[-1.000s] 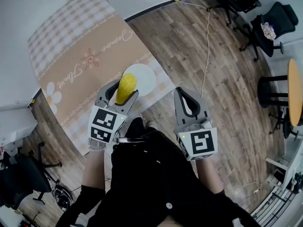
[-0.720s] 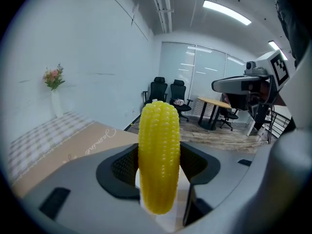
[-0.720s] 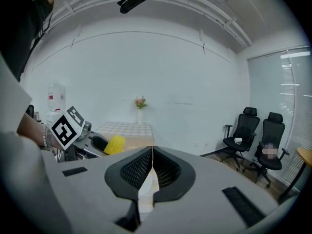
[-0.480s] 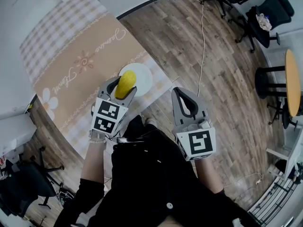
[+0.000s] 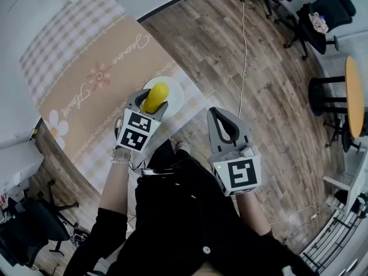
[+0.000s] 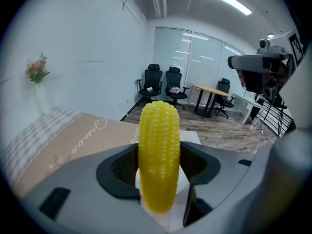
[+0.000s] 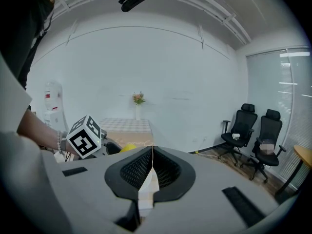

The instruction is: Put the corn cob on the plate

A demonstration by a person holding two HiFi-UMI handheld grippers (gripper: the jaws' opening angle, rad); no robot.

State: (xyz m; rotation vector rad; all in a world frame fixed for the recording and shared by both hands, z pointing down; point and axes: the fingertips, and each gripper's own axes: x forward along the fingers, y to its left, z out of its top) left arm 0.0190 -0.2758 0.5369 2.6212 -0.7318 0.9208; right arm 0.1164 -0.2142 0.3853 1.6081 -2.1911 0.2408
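My left gripper [image 5: 150, 100] is shut on a yellow corn cob [image 5: 155, 97], which stands upright between the jaws in the left gripper view [image 6: 159, 155]. Just past the cob lies a white plate [image 5: 173, 94] on the tan tablecloth [image 5: 92, 79]; the cob hangs over the plate's near-left rim. A sliver of the plate [image 6: 191, 136] shows behind the cob. My right gripper [image 5: 225, 132] is shut with nothing in it, held over the wooden floor to the right of the table. Its own view shows the jaws [image 7: 152, 172] pressed together and the left gripper's marker cube [image 7: 86, 136] at left.
The table's corner and edge [image 5: 198, 105] run just right of the plate. A flower vase [image 6: 38, 89] stands at the table's far end. Black office chairs [image 5: 330, 22] and a round wooden table [image 5: 356, 102] stand off to the right on the wooden floor.
The left gripper has carried the corn cob forward, so it now reaches over the plate's near rim. The right gripper has hardly moved.
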